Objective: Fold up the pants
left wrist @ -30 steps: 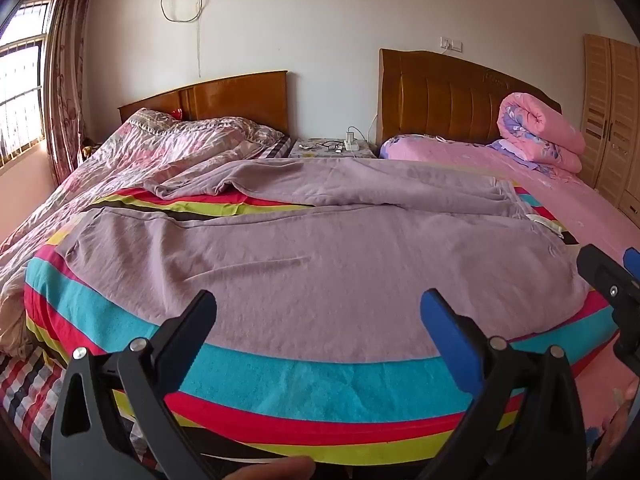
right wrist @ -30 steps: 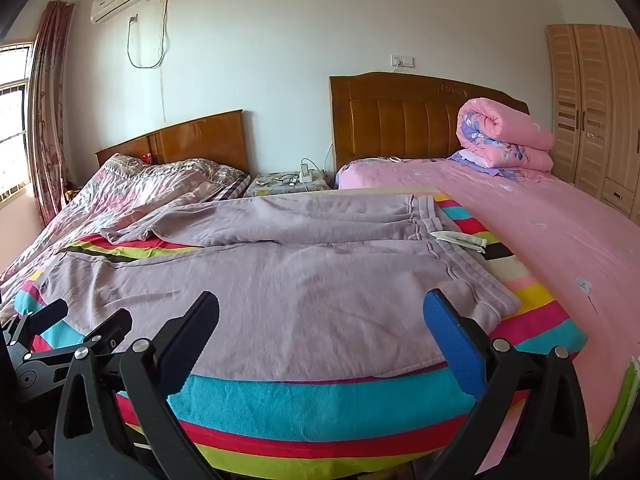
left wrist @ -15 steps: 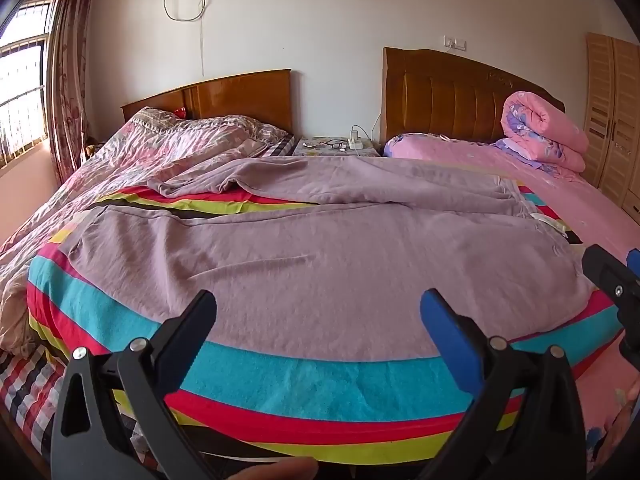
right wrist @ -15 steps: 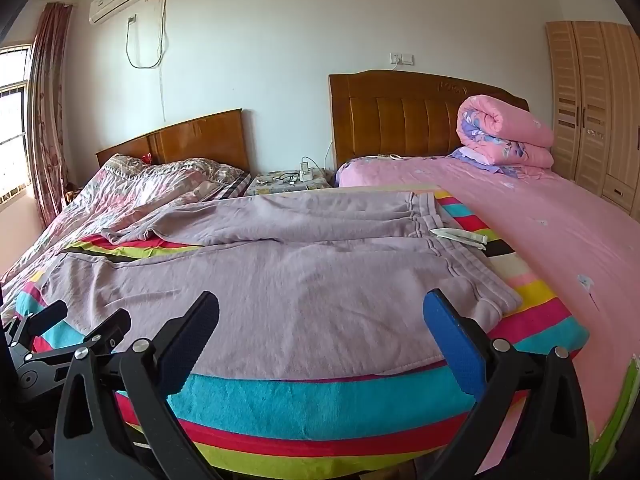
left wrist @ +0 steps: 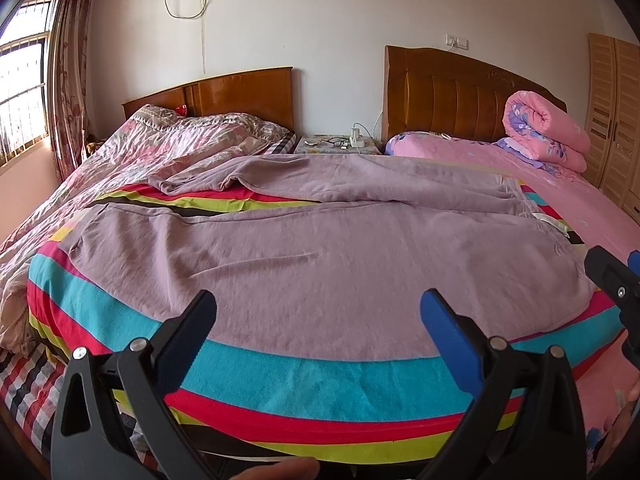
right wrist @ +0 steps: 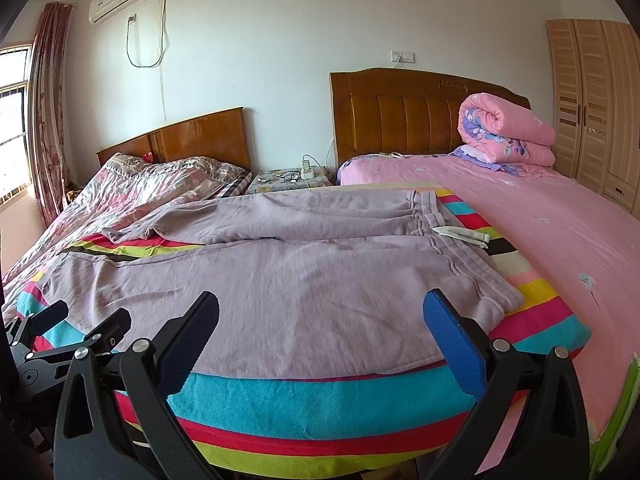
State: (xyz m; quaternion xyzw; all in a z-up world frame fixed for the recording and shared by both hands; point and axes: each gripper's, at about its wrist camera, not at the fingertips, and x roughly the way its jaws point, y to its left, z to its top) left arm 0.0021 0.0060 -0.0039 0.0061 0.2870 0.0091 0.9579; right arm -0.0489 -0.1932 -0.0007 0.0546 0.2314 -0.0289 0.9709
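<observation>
Mauve pants [left wrist: 320, 256] lie spread flat on a striped blanket [left wrist: 304, 376] across the bed, waistband to the right [right wrist: 472, 276], legs running left. The far leg is rumpled at its cuff [right wrist: 132, 232]. A white drawstring [right wrist: 460, 235] lies by the waistband. My left gripper [left wrist: 320, 312] is open and empty, hovering just short of the near edge of the pants. My right gripper [right wrist: 322, 312] is open and empty, near the waistband end. Each gripper shows at the edge of the other's view.
Two beds stand side by side with wooden headboards [left wrist: 460, 92]. A rolled pink quilt [right wrist: 504, 132] sits on the pink bed [right wrist: 560, 240]. A nightstand [right wrist: 288, 178] with cables stands between them. A wardrobe [right wrist: 596, 104] is at right, a window [left wrist: 20, 92] at left.
Both views shift only slightly; the grippers have crept a little nearer the bed. Both stay open and the pants have not moved.
</observation>
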